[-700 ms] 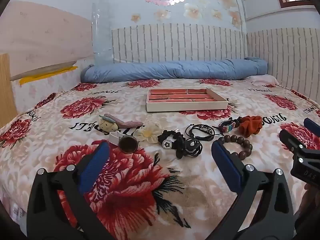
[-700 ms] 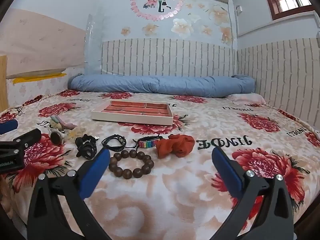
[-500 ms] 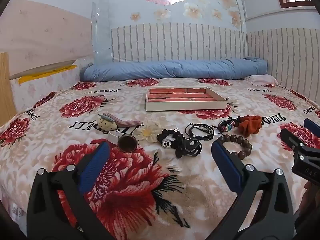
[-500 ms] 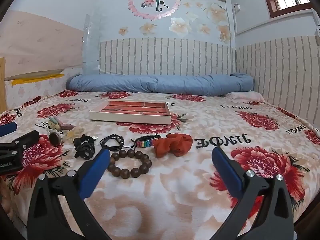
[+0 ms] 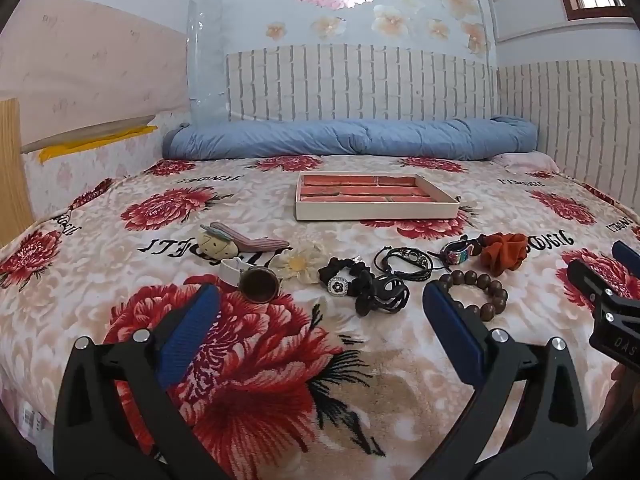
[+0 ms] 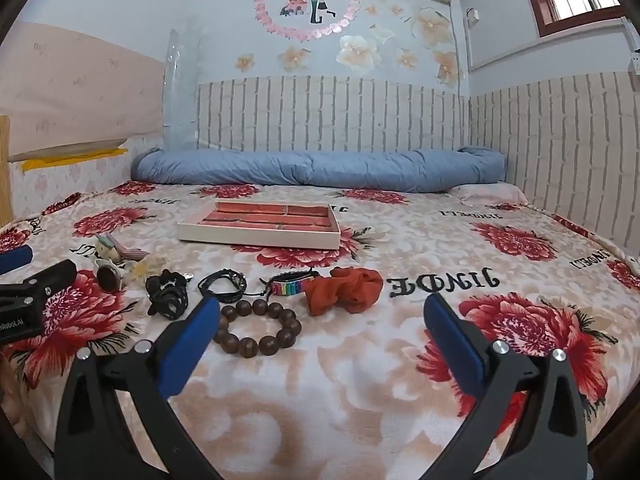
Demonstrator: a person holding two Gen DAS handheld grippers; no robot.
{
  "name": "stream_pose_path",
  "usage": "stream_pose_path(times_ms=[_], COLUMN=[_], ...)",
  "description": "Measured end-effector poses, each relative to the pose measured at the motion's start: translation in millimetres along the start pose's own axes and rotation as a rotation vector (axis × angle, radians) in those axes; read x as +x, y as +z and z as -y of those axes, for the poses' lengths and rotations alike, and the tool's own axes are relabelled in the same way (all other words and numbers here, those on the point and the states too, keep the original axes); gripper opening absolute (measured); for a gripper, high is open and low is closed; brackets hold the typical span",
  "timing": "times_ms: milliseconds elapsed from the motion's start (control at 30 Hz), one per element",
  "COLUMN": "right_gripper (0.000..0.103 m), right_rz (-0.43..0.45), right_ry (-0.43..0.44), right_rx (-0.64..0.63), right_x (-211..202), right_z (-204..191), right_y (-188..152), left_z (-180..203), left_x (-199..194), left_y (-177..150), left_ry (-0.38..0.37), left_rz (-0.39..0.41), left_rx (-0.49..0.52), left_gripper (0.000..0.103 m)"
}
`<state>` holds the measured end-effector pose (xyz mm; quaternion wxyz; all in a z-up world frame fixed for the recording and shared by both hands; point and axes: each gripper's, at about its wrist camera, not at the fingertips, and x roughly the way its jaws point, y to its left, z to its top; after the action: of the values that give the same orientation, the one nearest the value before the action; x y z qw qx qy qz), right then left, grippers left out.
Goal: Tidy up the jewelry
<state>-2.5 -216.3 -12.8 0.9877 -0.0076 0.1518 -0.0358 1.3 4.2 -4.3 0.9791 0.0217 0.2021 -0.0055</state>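
A cream tray (image 5: 376, 212) (image 6: 256, 235) with a red divided lining lies mid-bed. In front of it runs a row of pieces: a hair clip (image 5: 236, 240), a watch (image 5: 256, 284) (image 6: 109, 278), a cloth flower (image 5: 298, 262), black scrunchie and claw clip (image 5: 366, 286) (image 6: 166, 292), black cord bracelets (image 5: 404, 260) (image 6: 222, 282), a rainbow band (image 5: 456, 252) (image 6: 290, 286), a brown bead bracelet (image 5: 476, 292) (image 6: 258, 328) and an orange scrunchie (image 5: 504, 252) (image 6: 344, 290). My left gripper (image 5: 320, 324) stands open short of the row. My right gripper (image 6: 322, 330) is open too, nothing in either.
A rolled blue quilt (image 5: 352, 138) lies along the far wall. Brick-pattern panels line the back and right walls. A wooden bed end (image 5: 12, 168) stands at the left. The flowered blanket (image 6: 440, 240) stretches to the right of the row.
Both views have barely shifted; the right one has drifted slightly, so the items sit a little further left. Both grippers stay open.
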Motion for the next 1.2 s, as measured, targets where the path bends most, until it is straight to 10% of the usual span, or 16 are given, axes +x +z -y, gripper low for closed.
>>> stream_pose_path(times_ms=[1200], right_gripper=[0.099], right_rz=[0.013], right_ry=[-0.005], right_rx=[0.008], right_x=[-5.5], right_z=[1.4], right_y=[1.2], left_z=[-3.6], left_x=[-4.7], left_y=[4.7], left_ry=[0.014], left_rz=[0.020], left_rx=[-0.007], left_gripper=[0.098])
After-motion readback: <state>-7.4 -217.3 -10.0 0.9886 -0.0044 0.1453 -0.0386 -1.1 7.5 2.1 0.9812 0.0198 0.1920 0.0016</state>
